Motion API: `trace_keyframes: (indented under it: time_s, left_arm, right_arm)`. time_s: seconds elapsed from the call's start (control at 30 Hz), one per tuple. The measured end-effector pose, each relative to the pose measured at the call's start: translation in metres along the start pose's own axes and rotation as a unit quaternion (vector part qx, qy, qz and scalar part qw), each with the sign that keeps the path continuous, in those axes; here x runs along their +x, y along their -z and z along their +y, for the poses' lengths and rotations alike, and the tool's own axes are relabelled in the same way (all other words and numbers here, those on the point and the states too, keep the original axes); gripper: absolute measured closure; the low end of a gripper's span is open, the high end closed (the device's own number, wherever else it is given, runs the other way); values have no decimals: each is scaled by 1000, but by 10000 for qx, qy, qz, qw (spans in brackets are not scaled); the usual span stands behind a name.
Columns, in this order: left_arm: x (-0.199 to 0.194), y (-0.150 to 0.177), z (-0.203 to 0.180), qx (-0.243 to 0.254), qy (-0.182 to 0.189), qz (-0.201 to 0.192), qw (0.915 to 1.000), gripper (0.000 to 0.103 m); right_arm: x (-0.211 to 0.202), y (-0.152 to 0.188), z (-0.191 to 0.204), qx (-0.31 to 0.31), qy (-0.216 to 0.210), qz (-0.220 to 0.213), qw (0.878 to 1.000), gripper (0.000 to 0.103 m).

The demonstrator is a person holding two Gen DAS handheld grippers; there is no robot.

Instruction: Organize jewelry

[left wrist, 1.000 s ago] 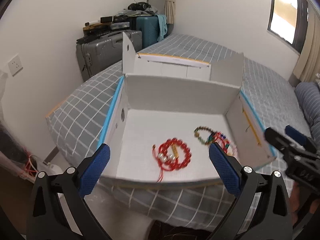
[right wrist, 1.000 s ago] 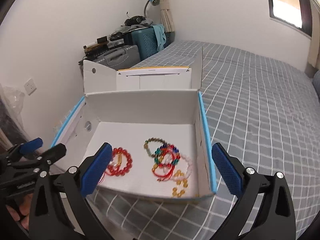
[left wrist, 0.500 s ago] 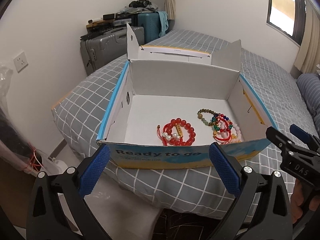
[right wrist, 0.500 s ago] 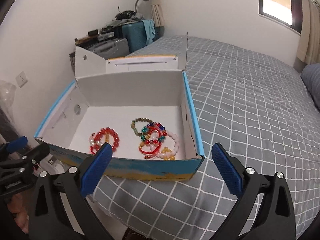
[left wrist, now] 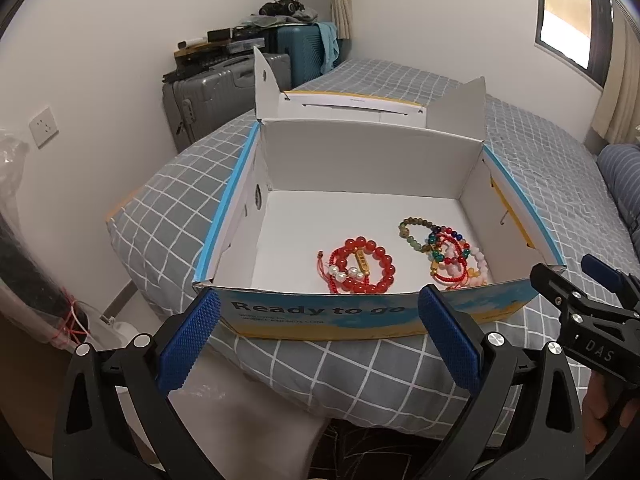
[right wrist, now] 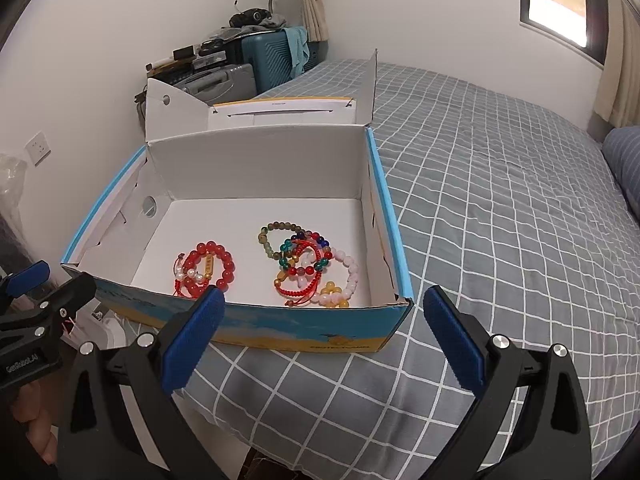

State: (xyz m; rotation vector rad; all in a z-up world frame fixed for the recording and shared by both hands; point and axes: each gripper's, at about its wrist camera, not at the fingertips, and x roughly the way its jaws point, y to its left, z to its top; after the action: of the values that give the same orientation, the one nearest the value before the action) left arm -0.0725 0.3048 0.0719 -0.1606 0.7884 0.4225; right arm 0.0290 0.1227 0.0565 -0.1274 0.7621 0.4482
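An open white cardboard box (left wrist: pixel 360 168) (right wrist: pixel 260 160) with blue rims sits on the corner of a grey checked bed. Inside lie a red bead bracelet with pearls (left wrist: pixel 360 266) (right wrist: pixel 206 270) and a tangled pile of mixed bead bracelets (left wrist: pixel 444 254) (right wrist: pixel 310 266) to its right. My left gripper (left wrist: pixel 318 344) is open and empty, in front of the box's near wall. My right gripper (right wrist: pixel 322 344) is open and empty, also in front of the box, and shows at the right edge of the left wrist view (left wrist: pixel 576 292).
The bed (right wrist: pixel 500 208) stretches to the right and back. A grey suitcase (left wrist: pixel 208 96) and a teal suitcase (left wrist: pixel 300 52) with clutter stand by the far wall. A pillow (left wrist: pixel 624 176) lies at the right. The floor drops off in front of the bed corner.
Both grippers have pulled back and lowered from over the box. The box's printed front wall now shows, and the box appears farther away. Both stay open.
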Motion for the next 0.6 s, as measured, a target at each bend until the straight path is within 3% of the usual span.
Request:
trace_keyframes:
  time_s: [0.6]
  left_arm:
    - [3, -2, -6, 76, 17, 75, 9999, 6]
  right_arm:
    - [-1, -1, 2, -102, -31, 51, 9999, 7]
